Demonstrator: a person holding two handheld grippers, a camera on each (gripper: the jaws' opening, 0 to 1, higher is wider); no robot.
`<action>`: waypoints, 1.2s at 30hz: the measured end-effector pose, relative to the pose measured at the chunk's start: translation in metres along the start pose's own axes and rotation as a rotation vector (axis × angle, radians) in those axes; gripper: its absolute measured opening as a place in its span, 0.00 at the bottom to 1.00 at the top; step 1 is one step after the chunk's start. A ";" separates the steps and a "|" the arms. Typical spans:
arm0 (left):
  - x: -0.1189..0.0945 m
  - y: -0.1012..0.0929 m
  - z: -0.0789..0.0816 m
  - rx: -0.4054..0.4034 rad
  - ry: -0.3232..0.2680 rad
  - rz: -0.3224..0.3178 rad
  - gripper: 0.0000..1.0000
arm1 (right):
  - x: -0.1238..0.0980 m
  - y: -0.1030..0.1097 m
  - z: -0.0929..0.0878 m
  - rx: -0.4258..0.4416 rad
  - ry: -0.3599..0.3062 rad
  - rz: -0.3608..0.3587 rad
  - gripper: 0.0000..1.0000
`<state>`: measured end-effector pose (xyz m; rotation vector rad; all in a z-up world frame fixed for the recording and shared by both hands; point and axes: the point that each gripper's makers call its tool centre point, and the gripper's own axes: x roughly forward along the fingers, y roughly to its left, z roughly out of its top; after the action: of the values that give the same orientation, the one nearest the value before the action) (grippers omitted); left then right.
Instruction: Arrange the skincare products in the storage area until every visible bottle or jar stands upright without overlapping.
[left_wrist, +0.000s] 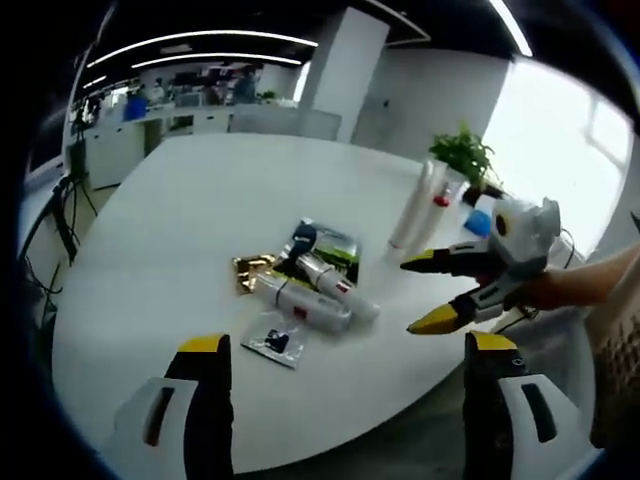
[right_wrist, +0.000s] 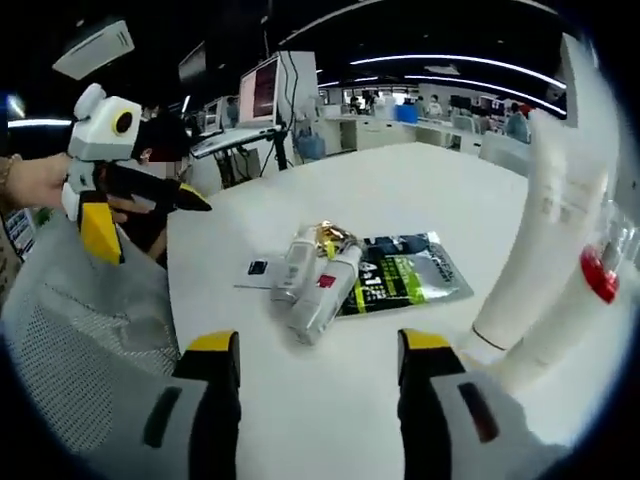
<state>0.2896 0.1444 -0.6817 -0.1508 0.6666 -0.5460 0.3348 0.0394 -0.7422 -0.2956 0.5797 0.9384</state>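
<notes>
My left claw (left_wrist: 340, 355) and right claw (right_wrist: 318, 352): both spread, empty, above the white round worktop (left_wrist: 150, 270). Two white cylindrical bottles (right_wrist: 315, 280) lying flat, touching.

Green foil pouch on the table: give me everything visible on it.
The green foil pouch is a flat, shiny sachet, silver at the edges with dark and lime-green print; the text is too small to read. It lies flat on the white table, not upright. Two white tubes lie on their sides against one end, apparently overlapping its edge. In the left gripper view it sits behind them. No claw touches it.
</notes>
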 end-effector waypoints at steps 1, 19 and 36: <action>0.000 0.001 0.000 -0.004 -0.001 0.001 0.94 | 0.003 0.001 0.000 -0.003 0.003 0.003 0.62; 0.004 0.003 -0.003 -0.031 -0.002 -0.019 0.93 | 0.042 0.003 0.000 -0.080 0.049 -0.027 0.38; 0.008 0.004 -0.005 -0.050 0.000 -0.025 0.92 | 0.048 -0.009 -0.004 -0.115 0.087 -0.046 0.25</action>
<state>0.2933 0.1434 -0.6910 -0.2065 0.6797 -0.5531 0.3629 0.0647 -0.7738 -0.4534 0.5973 0.9198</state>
